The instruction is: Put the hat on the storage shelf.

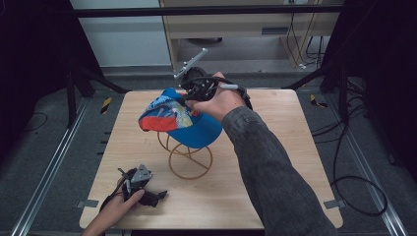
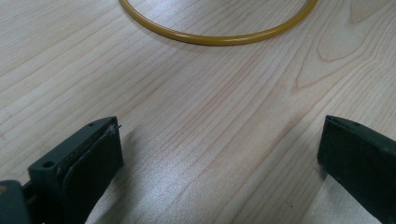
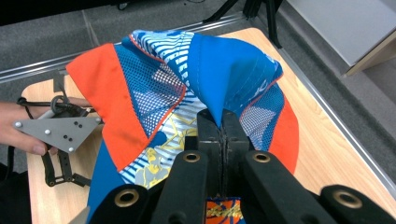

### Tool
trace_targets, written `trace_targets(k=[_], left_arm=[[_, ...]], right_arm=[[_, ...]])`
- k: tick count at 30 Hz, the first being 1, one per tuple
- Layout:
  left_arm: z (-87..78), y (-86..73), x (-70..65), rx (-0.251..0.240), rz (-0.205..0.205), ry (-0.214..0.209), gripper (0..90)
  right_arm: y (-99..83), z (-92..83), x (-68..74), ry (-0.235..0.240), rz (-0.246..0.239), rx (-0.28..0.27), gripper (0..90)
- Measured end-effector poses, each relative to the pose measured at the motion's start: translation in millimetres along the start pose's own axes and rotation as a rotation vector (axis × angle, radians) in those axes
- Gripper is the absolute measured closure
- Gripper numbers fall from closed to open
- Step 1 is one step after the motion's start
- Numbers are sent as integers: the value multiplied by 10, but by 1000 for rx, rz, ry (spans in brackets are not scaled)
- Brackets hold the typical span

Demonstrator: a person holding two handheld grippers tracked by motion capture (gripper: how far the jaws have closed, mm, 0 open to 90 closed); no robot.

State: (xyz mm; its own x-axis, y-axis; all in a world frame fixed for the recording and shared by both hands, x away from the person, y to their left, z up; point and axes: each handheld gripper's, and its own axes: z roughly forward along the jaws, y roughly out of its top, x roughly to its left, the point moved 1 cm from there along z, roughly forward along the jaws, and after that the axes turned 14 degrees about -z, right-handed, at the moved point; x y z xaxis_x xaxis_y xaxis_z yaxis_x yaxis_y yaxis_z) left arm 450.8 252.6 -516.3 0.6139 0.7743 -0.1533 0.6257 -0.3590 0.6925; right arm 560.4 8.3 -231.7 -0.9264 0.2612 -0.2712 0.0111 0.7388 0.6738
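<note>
Hands at a light wooden table (image 1: 275, 187) work two grippers around a blue cap (image 1: 179, 118) perched over a yellow wire stand (image 1: 190, 160) near the table's middle. From above, the right gripper (image 1: 189, 93) reaches across to the cap's far side, while the left gripper (image 1: 160, 195) rests low at the near left edge, well apart from the cap. Close up, the right gripper view reveals what the high view cannot: both black jaws pressed together on a pinched fold of the cap's blue fabric, the crown bunched upward from the grip. The cap (image 3: 187, 88) mixes solid blue panels, orange sections, blue mesh and a striped print with yellow line drawings. Facing the bare wood, the left gripper view has its jaws spread wide with nothing between them, and the curved base ring of the stand (image 2: 219, 37) lying on the table ahead.
</note>
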Motion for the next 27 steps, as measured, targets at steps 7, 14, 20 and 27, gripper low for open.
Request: trace_targets(k=[7, 14, 20, 27], left_arm=[[1, 0, 0, 0, 0, -1, 0], [1, 0, 0, 0, 0, 0, 0], [1, 0, 0, 0, 0, 0, 0], [0, 0, 0, 0, 0, 0, 0]], right_arm=[[-1, 91, 44, 21, -20, 36, 886], [-32, 126, 62, 31, -14, 40, 867], [-54, 127, 72, 28, -7, 31, 815], [-81, 103, 90, 14, 5, 12, 712]])
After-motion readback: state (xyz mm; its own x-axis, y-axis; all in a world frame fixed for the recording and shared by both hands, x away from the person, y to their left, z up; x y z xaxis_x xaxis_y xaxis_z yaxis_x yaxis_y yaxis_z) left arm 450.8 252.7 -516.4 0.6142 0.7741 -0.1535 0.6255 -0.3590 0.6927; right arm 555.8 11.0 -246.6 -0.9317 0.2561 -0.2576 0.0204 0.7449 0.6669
